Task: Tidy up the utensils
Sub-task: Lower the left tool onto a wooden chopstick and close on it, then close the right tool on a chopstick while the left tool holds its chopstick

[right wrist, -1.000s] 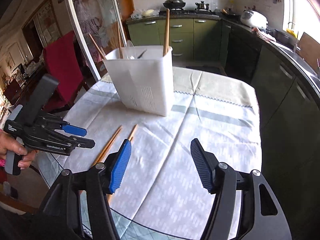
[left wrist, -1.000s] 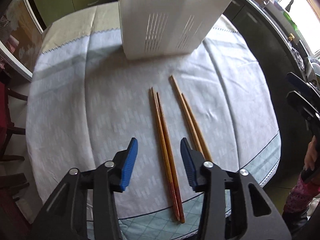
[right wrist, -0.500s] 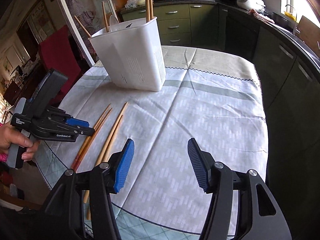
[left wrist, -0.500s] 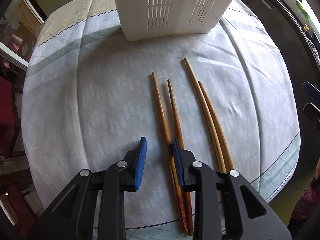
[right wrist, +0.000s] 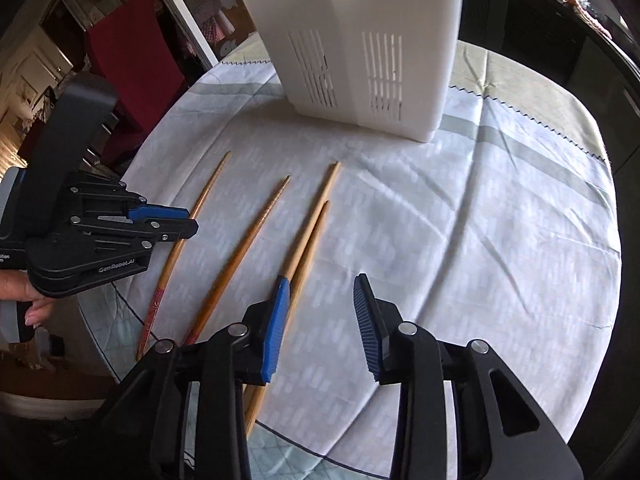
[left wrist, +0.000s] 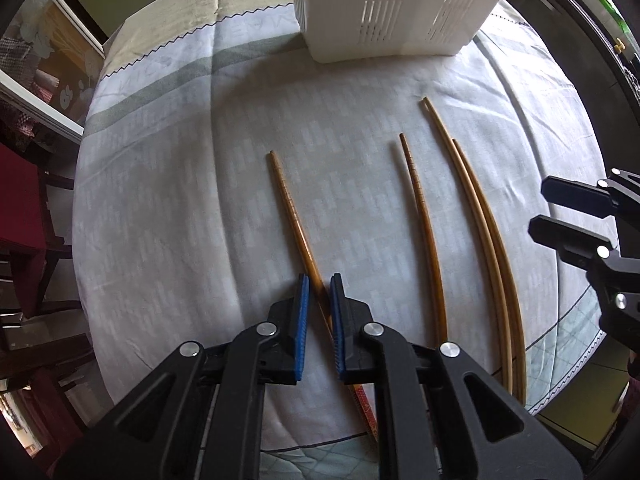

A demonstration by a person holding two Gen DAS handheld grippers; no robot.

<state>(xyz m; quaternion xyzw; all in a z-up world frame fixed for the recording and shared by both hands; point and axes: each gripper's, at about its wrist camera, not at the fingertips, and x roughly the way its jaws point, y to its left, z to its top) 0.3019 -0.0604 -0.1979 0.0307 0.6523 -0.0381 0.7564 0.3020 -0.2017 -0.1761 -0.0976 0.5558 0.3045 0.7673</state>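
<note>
Chopsticks on clothed round table, white slotted utensil holder (left wrist: 394, 4) behind.

Left gripper (left wrist: 319, 286) pinching leftmost dark chopstick (left wrist: 291, 216); right gripper (right wrist: 322, 294) spread beside pale pair (right wrist: 310, 228); fourth chopstick (left wrist: 424, 224) loose between.

Daylight is washing over the pale patterned tablecloth (right wrist: 500, 216); soft shadows are falling, and fisheye edges are bending and darkening.
</note>
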